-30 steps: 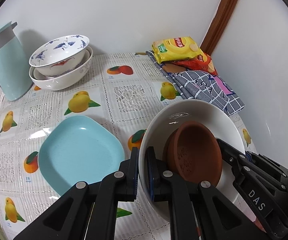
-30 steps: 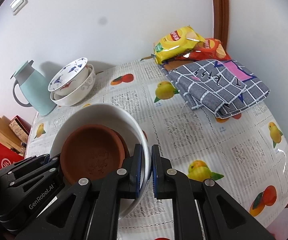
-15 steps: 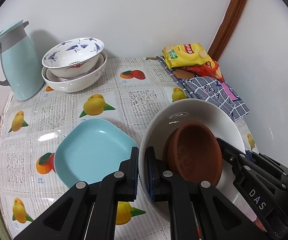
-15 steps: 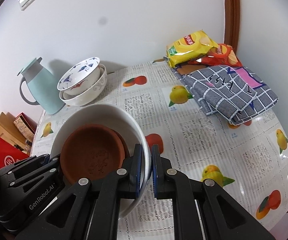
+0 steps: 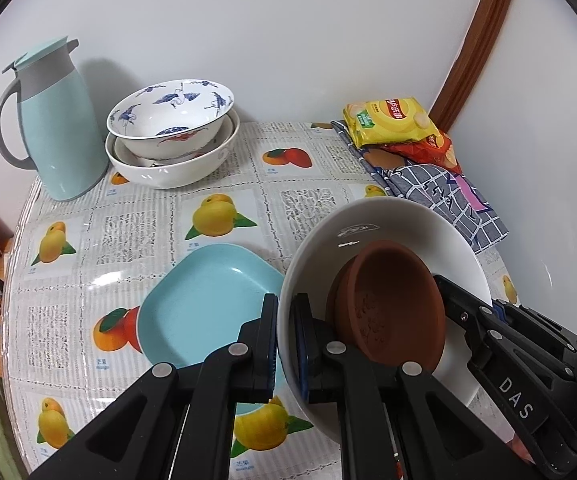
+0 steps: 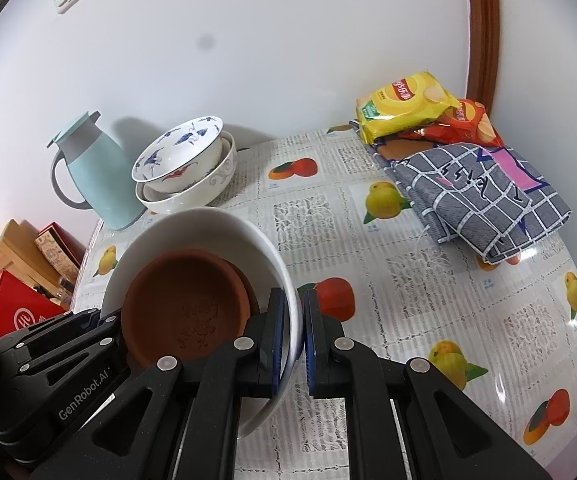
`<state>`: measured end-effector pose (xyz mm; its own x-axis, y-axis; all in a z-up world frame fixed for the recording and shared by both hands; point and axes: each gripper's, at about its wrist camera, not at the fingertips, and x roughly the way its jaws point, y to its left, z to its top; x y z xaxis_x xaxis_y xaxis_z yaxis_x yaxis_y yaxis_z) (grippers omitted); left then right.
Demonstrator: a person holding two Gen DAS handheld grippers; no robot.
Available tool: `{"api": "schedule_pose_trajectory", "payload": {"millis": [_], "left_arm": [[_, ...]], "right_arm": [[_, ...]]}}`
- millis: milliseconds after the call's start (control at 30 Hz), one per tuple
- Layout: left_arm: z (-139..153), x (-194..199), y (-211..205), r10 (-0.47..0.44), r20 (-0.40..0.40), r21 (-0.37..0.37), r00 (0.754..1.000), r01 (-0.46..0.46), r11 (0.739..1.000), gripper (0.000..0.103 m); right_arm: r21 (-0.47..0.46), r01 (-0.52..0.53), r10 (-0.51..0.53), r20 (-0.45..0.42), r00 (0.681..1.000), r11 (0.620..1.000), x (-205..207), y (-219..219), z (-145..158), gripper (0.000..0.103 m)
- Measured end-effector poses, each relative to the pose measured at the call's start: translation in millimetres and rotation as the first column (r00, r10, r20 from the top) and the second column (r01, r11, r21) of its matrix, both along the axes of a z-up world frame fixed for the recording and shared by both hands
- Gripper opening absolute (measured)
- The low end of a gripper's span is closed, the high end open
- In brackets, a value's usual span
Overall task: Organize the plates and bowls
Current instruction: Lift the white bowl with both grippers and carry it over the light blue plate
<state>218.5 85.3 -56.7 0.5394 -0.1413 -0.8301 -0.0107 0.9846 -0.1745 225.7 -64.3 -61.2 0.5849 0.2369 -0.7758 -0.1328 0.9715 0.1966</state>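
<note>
The left gripper [image 5: 286, 340] pinches one side of the big white round bowl's [image 5: 392, 220] rim, one finger inside and one outside. The right gripper [image 6: 293, 334] pinches the other side of the same rim. Both black grippers hold that bowl tilted.

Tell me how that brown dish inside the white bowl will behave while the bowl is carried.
The brown dish lies loose and tilted in the white bowl, so it will probably slide. It looks like unglazed clay: likely brittle, fairly heavy.
</note>
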Motion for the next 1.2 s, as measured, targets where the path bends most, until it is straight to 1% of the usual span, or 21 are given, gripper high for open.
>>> {"api": "schedule_pose_trajectory", "payload": {"millis": [1067,1200], "left_arm": [[-24,3,47,0.08,-0.044,-0.015,0.996,-0.08,0.997,0.009],[-30,3,53,0.092,-0.053,-0.019,0.994,-0.093,0.995,0.009]], "right_arm": [[-0.009,-0.077,0.077,-0.053,0.996,0.997,17,48,-26,0.009],[-0.022,-0.095,0.093,-0.055,0.994,0.995,19,56,-29,0.009]]}}
